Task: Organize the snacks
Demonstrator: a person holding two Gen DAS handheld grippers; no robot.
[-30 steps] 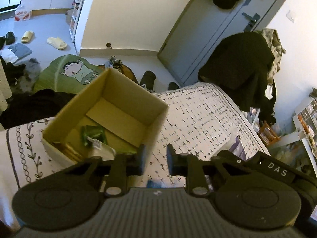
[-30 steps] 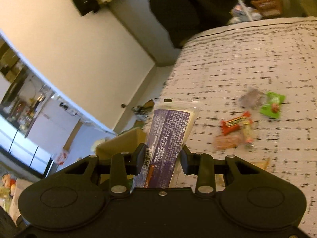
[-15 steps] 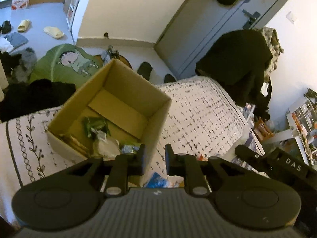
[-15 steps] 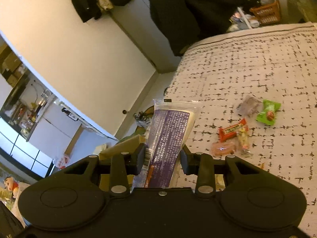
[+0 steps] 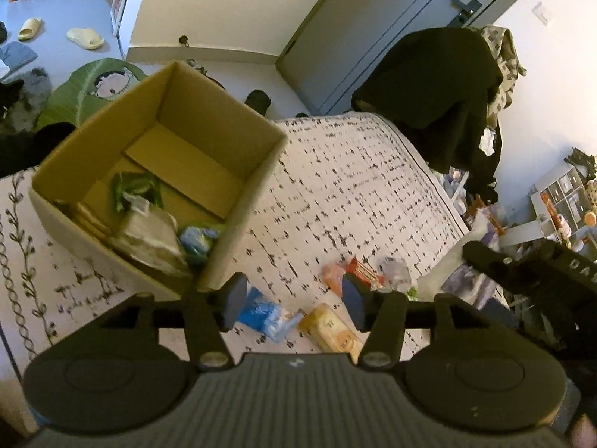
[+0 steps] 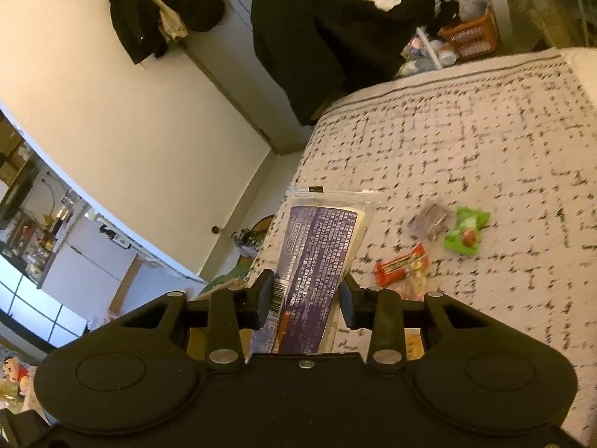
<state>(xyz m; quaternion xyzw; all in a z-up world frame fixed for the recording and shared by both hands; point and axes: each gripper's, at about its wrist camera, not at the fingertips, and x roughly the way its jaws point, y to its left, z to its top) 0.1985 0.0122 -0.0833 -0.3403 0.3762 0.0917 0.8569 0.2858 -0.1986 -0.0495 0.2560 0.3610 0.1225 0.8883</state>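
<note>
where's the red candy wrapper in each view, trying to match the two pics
Left wrist view: the red candy wrapper lies on the patterned bedspread, just beyond the left tool's right finger, right of the cardboard box.
Right wrist view: it lies on the bedspread right of the purple packet held in the right tool, below the green wrapper.
Shared landmark: the black coat hanging past the bed's far edge.

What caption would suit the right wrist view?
Right gripper holding a purple-labelled clear snack packet above a patterned bedspread scattered with wrapped sweets.
</note>
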